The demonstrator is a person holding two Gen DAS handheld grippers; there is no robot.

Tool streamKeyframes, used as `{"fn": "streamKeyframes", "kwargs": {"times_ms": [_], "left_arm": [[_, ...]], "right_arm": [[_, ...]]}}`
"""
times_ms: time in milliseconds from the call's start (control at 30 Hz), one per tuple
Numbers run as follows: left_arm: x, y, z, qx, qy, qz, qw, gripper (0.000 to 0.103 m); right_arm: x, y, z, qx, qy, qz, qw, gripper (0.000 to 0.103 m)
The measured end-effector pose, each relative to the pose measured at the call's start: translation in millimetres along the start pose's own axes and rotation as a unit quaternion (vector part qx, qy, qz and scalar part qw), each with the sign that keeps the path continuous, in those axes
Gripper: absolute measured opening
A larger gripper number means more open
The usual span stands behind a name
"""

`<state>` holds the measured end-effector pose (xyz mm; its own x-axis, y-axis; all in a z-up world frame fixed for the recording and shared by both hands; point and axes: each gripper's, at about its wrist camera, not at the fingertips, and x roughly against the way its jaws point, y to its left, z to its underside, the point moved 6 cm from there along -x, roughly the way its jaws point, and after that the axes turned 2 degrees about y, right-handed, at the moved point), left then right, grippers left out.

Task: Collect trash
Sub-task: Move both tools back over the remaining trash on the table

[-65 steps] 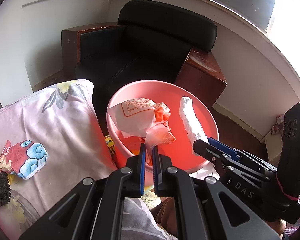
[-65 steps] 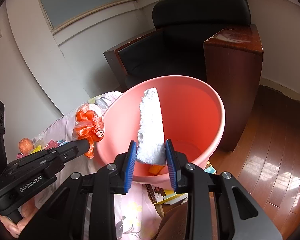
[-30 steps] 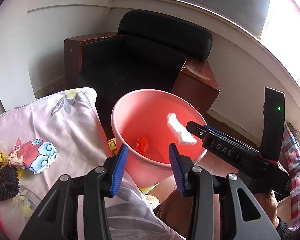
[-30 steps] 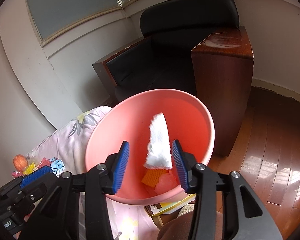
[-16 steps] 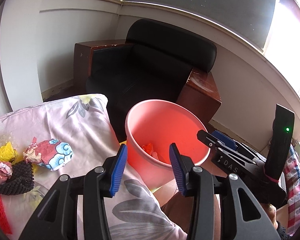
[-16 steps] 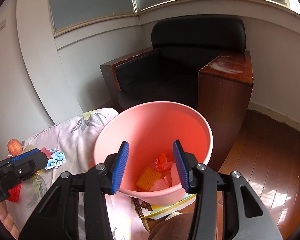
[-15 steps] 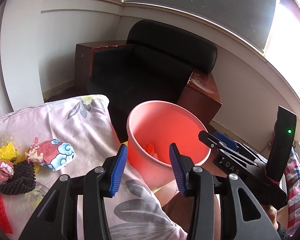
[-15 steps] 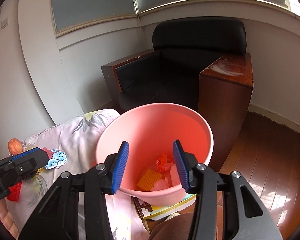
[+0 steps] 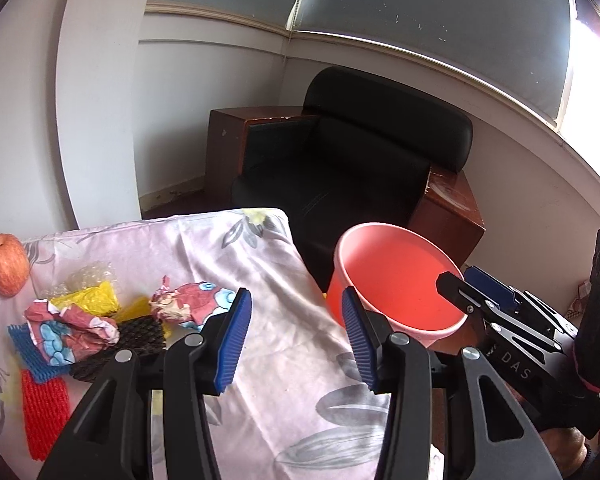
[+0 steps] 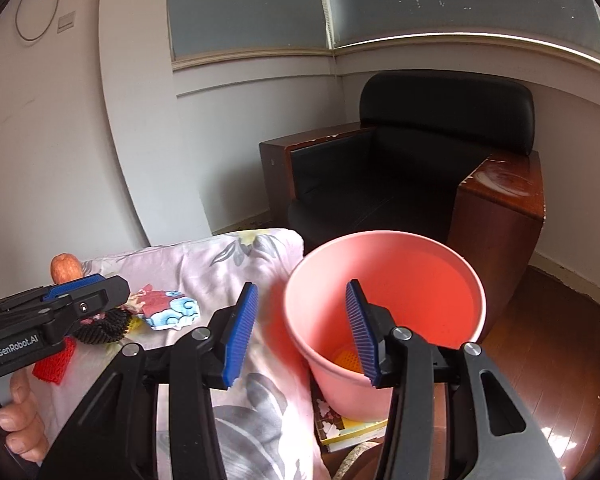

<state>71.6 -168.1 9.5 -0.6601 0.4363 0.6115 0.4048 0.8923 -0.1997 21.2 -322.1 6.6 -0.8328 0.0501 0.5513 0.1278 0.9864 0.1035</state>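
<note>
Both claws are released and empty. The left claw (image 9: 294,338) has just been opening its jaws wider, with nothing between them; the right claw (image 10: 302,332) hangs spread over the near rim of the pink bin (image 10: 384,312), also bare. The bin stands on the floor just beside the cloth-covered surface (image 9: 260,280), with some scraps visible at its bottom.

The trash left to collect lies in a loose heap at the surface's left end: a crumpled printed wrapper (image 9: 192,306), a second one (image 9: 66,330), yellow film (image 9: 90,298), bubble wrap (image 9: 88,278), black netting (image 9: 128,340), and red mesh (image 9: 44,416). An apple (image 9: 6,264) sits behind them, likely not trash.

The step in hand looks like going for the next piece. The near wrapper is the easiest: it lies at the heap's edge, apart from the netting. Come down over its bulkiest fold with jaws wide, pinch firmly without snagging the cloth, and lift clear before swinging to the bin.
</note>
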Motion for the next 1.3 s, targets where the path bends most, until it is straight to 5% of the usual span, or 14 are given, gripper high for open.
{"fn": "streamKeyframes", "kwargs": {"times_ms": [200, 500, 933, 1300], "left_arm": [[21.6, 32.1, 6.4, 0.013, -0.015, -0.035, 0.9992, 0.046], [62.9, 86.8, 36.7, 0.031, -0.034, -0.104, 0.9935, 0.046], [111.9, 173.8, 109.8, 0.097, 0.0, -0.187, 0.9776, 0.046], [95.0, 199.7, 132.1, 0.135, 0.038, -0.183, 0.9731, 0.046]], "right_arm": [[4.6, 35.2, -0.1, 0.019, -0.013, -0.026, 0.999, 0.047], [-15.4, 77.2, 14.6, 0.023, 0.037, -0.07, 0.997, 0.047], [-30.3, 137.3, 46.4, 0.065, 0.1, -0.134, 0.984, 0.047], [-37.6, 155.3, 62.7, 0.073, 0.134, -0.157, 0.976, 0.047]]}}
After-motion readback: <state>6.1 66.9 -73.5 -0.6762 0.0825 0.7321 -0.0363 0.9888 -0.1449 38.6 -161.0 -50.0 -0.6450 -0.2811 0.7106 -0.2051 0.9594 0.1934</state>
